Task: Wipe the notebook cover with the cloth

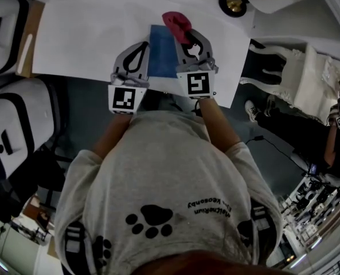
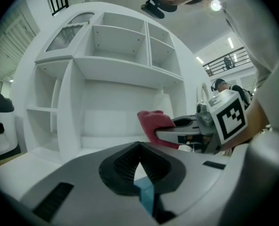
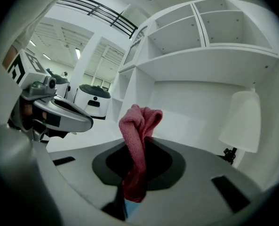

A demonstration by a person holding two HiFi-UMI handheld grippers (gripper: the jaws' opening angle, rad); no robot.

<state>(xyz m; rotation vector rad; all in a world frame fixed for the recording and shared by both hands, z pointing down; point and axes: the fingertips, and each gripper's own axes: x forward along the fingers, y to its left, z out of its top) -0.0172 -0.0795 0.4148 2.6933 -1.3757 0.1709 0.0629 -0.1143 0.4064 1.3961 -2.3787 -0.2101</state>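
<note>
Right gripper (image 1: 187, 39) clamps the pink cloth (image 1: 175, 23) over the blue notebook (image 1: 160, 53) at the table's (image 1: 78, 39) near edge. Left gripper (image 1: 141, 46) is closed on nothing (wiping looks hardly begun).

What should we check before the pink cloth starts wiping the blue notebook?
1. Cloth held tight: the pink cloth is pinched between the right gripper's fingers. Ok.
2. Notebook lying flat: the blue notebook lies on the white table. Ok.
3. Cloth touching the cover: cannot tell.
4. Notebook held steady: the left gripper is shut beside the notebook's left edge, but whether it presses on it, cannot tell.
5. Lamp out of the way: the lamp stands apart from the notebook. Ok.
</note>
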